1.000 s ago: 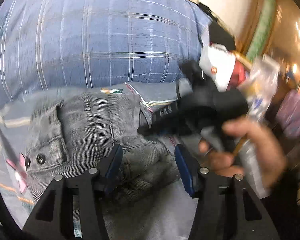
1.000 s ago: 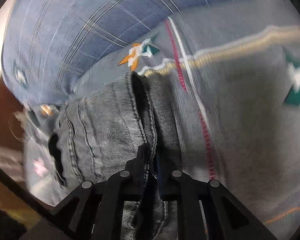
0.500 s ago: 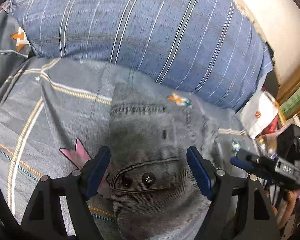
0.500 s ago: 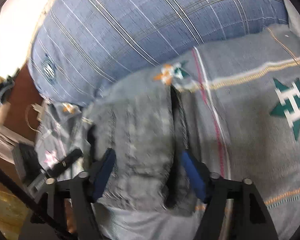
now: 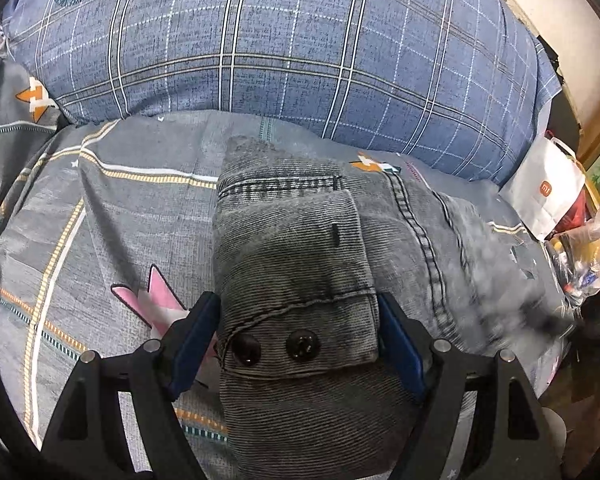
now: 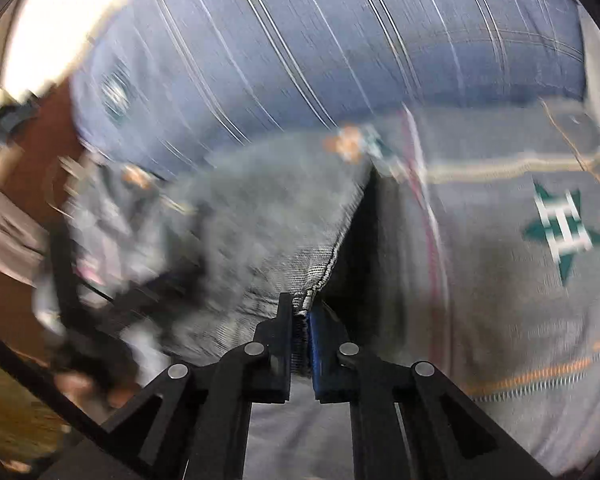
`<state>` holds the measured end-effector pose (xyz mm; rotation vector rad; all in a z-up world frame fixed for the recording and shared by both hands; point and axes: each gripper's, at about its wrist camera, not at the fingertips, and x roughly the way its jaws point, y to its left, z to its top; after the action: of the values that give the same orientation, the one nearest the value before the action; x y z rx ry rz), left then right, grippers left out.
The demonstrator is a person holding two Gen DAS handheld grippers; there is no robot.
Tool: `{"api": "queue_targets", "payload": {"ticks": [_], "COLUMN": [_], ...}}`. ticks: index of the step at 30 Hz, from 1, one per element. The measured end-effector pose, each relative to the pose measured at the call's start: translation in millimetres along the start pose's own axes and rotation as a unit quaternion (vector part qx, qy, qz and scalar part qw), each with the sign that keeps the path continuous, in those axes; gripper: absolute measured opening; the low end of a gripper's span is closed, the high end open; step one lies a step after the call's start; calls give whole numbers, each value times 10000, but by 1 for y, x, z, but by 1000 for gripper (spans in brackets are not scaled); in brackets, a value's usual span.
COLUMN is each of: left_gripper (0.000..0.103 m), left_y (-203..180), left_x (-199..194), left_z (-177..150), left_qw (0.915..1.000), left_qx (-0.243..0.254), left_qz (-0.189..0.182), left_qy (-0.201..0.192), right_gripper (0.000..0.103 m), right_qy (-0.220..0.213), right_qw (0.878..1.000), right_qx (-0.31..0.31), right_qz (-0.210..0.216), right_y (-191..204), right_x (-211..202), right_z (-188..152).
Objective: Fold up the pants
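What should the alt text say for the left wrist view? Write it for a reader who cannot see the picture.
Grey pants, folded, lie on a grey patterned bedsheet, with the open left gripper straddling the waistband and its two buttons. A blue checked pillow fills the background, and a white paper bag stands at the right.

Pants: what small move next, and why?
Probably close the left gripper on the waistband end. Its fingers stand open on either side of the grey pants, beside the two buttons, while the right gripper already pinches a hem edge. Both ends held would allow the fold.
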<state>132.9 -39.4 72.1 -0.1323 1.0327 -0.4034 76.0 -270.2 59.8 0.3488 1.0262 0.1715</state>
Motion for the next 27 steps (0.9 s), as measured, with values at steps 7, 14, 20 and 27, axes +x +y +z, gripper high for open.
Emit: {"api": "queue_targets", "payload": {"ticks": [7, 14, 20, 27], "left_gripper": [83, 83, 83, 83], "left_y": [-10, 13, 38, 70], "left_x": [21, -4, -21, -5], "left_z": [-6, -3, 4, 10], "left_qw": [9994, 9993, 9974, 9893], "left_qx": [206, -308, -662, -1324], "left_qz": [210, -221, -202, -608], "left_qy": [178, 63, -180, 47], "right_gripper": [7, 52, 87, 75], "right_qy": [520, -27, -377, -125], "right_qw": [9984, 9996, 9974, 9859], "right_qx": [62, 199, 605, 1507], "right_qz": [-224, 182, 89, 711], "right_y": [-15, -17, -14, -53], "right_x": [41, 8, -24, 49], "right_z": [-10, -8, 34, 56]}}
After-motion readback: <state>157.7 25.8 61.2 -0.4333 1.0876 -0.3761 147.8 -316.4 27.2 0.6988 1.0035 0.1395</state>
